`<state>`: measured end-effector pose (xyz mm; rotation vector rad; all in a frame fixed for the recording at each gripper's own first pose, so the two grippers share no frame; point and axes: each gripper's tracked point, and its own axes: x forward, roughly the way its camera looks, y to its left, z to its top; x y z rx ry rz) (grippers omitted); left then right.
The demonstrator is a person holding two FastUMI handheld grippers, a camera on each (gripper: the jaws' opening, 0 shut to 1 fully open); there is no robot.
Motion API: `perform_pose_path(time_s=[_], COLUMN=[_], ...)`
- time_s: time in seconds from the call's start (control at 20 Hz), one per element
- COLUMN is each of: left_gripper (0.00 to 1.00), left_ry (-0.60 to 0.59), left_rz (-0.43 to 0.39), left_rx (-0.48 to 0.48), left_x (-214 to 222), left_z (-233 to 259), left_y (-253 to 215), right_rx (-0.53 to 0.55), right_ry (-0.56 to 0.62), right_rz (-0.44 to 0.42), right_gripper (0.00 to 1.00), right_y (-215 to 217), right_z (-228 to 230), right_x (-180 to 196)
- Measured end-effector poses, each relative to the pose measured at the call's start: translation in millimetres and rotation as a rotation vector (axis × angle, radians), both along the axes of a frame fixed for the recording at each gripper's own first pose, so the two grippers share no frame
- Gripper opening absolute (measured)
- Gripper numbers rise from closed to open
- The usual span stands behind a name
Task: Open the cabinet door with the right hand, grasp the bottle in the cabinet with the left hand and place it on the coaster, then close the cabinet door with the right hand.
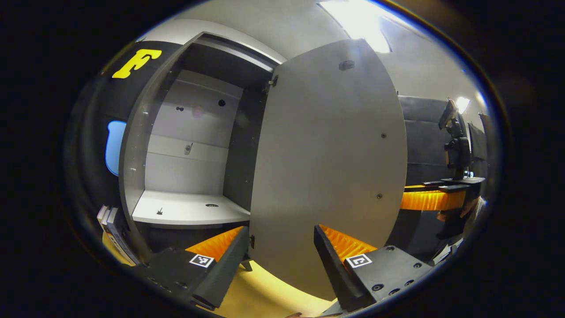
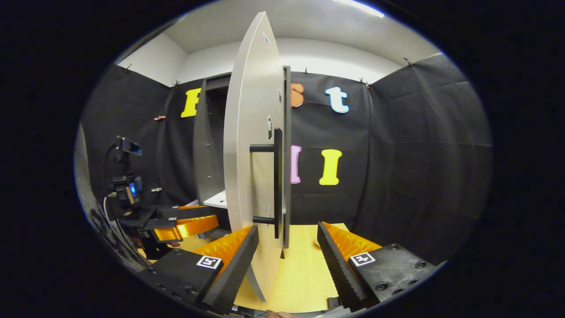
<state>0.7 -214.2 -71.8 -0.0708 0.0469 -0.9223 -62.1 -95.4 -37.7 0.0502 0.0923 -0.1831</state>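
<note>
The grey cabinet (image 1: 132, 145) stands with its door (image 1: 326, 168) swung wide, inner face toward me in the left gripper view. Its pale shelf (image 1: 190, 207) carries only a few small marks. My left gripper (image 1: 280, 238) is open, and the door's lower edge rises between its fingers. In the right gripper view the door (image 2: 247, 145) is edge-on with its black bar handle (image 2: 277, 181) facing me. My right gripper (image 2: 287, 234) is open just below the handle, apart from it. The left gripper (image 2: 187, 226) sits low beside the cabinet; the right gripper (image 1: 430, 199) shows past the door.
Several books (image 1: 112, 229) lean against the cabinet's left side. The yellow wooden tabletop (image 2: 304, 274) runs under both grippers. A small camera on a stand (image 2: 128, 185) is at the far left, and black cloth walls close the booth.
</note>
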Motion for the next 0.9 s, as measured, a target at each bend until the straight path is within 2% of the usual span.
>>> perform_pose_path(time_s=[0.2, 0.4, 0.55, 0.7, 0.8, 0.85, 0.9], left_gripper=[0.93, 0.93, 0.93, 0.93, 0.93, 0.88, 0.93], left_ry=[-0.039, -0.071, -0.045, -0.052, -0.065, -0.075, -0.081], left_rz=[0.05, 0.139, 0.249, 0.367, 0.431, 0.458, 0.478], left_rx=[0.027, 0.057, 0.065, 0.086, 0.101, 0.102, 0.104], left_x=[7.5, 17.2, 20.9, 30.2, 50.9, 56.4, 59.3], left_z=[7.5, 12.0, 12.0, 18.4, 22.9, 27.5, 31.9], left_y=[30.1, 86.6, 148.7, 208.3, 240.1, 254.6, 265.6], right_rx=[0.051, 0.115, 0.133, 0.108, 0.061, 0.044, 0.038], right_ry=[-0.017, -0.028, -0.048, -0.073, -0.082, -0.092, -0.098], right_rz=[0.146, 0.263, 0.313, 0.352, 0.346, 0.337, 0.335], right_gripper=[0.9, 0.9, 0.92, 0.93, 0.94, 0.94, 0.94], right_y=[58.9, 113.1, 150.5, 191.0, 208.6, 213.7, 217.9], right_z=[-4.0, -9.1, -11.1, -16.3, -21.2, -20.2, -20.9], right_x=[31.4, 75.2, 114.6, 160.7, 189.9, 204.1, 215.9])
